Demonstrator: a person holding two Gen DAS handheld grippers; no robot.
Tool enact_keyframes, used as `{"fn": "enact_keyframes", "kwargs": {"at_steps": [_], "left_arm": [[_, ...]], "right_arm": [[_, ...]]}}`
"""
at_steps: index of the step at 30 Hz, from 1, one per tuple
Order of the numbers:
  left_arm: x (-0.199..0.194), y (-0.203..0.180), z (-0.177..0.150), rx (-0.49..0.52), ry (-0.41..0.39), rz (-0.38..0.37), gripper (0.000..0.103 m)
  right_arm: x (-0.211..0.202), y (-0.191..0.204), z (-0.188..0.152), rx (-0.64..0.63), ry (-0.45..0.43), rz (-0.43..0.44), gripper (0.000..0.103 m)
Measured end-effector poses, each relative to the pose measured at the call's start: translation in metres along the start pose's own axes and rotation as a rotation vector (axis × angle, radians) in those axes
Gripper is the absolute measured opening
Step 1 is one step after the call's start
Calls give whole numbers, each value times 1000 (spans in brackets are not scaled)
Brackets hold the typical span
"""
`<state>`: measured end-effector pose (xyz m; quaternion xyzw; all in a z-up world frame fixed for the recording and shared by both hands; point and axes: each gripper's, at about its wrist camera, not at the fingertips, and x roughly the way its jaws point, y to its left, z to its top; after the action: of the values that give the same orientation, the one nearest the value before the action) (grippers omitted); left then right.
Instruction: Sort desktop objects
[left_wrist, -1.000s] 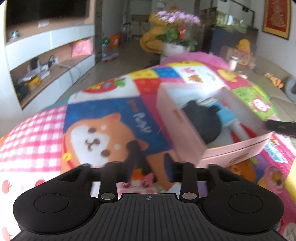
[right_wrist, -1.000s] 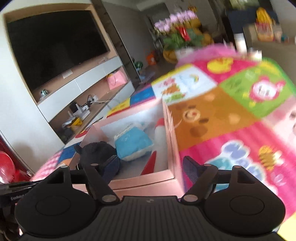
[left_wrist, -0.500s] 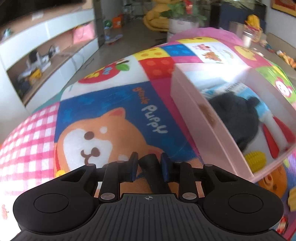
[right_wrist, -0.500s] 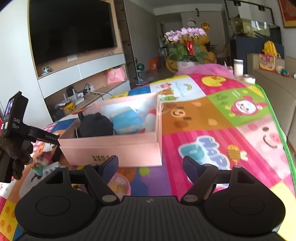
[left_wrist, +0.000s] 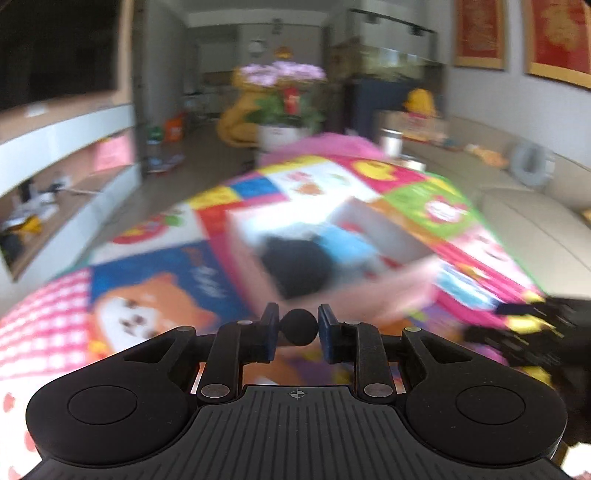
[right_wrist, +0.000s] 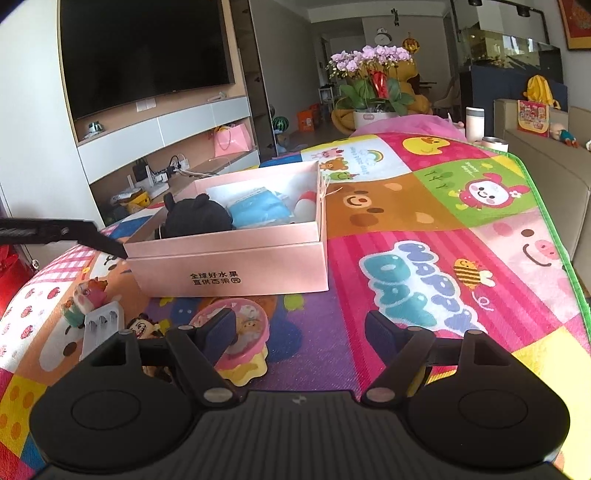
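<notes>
Left wrist view, blurred: my left gripper (left_wrist: 298, 332) is clenched on a small black object with a rounded end (left_wrist: 300, 327), its blue-padded fingers (left_wrist: 269, 334) pressing it from both sides; what the object is I cannot tell; ahead of it lies the open pink cardboard box (left_wrist: 369, 295) on the bright patchwork cartoon play mat (left_wrist: 155, 266); at the right edge shows part of a dark device with yellow marks (left_wrist: 532, 325), too smeared to identify.

Right wrist view, sharp: my right gripper (right_wrist: 301, 332) is released, jaws wide apart with nothing between them, hovering above the mat (right_wrist: 424, 229); just beside its left finger (right_wrist: 218, 330) sits a pink and yellow plastic toy bathtub (right_wrist: 243, 345) holding small figures; further left stand a small white ridged block (right_wrist: 101, 323) and a little colourful animal figurine (right_wrist: 86, 299); beyond them rests the pink box (right_wrist: 236, 262), black characters printed on its front wall; inside it lie a black plush item with small ears (right_wrist: 194, 218), a blue soft packet (right_wrist: 258, 210) and a white-and-red object (right_wrist: 304, 206) against the right wall; a black bar (right_wrist: 62, 232) reaches in from the left to the box's near left corner.
</notes>
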<state>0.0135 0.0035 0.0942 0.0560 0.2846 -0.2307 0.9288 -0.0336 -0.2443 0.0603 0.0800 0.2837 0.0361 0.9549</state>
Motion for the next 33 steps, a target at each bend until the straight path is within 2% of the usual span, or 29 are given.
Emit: {"fn": "enact_keyframes", "kwargs": {"at_steps": [2,5,9,11,13,16,19,22,24,25,26,28,31,33], "left_arm": [[0,-15,-14,19,27,-53,27],[0,-30,-32,42,45,-57,34],[-6,-36,-52,21,68,-55,56],[-5,-36,-61,13,94,-53,60],[-5,-39,-71,28,112,-16,71],[-5,-38,-82,35,123,36,79],[-5,-29,-86,6,132,84,85],[-5,-15,-87,-1,131,175,87],[-9,-4,-90,-30,131,206,90],[-11,1,-91,-48,132,217,91],[-13,6,-93,-64,133,229,92],[-16,14,-95,-98,131,255,93],[-21,22,-97,-162,120,251,95],[-23,25,-97,-190,113,239,96]], "right_arm": [[0,1,0,2,-1,0,79],[-1,3,-1,-17,-2,-7,79],[-8,9,-4,-80,-20,-26,79],[-13,12,-6,-106,-24,-21,80],[-17,17,-8,-129,-31,-12,80],[-24,31,-11,-184,-56,3,81],[-32,50,-15,-261,-81,60,81],[-33,70,-19,-324,-67,142,79],[-30,84,-23,-365,-25,201,59],[-27,91,-25,-388,3,227,55],[-23,98,-28,-411,24,249,51],[-15,110,-33,-445,47,264,51],[-1,120,-35,-459,77,273,46],[4,124,-35,-464,94,288,34]]}}
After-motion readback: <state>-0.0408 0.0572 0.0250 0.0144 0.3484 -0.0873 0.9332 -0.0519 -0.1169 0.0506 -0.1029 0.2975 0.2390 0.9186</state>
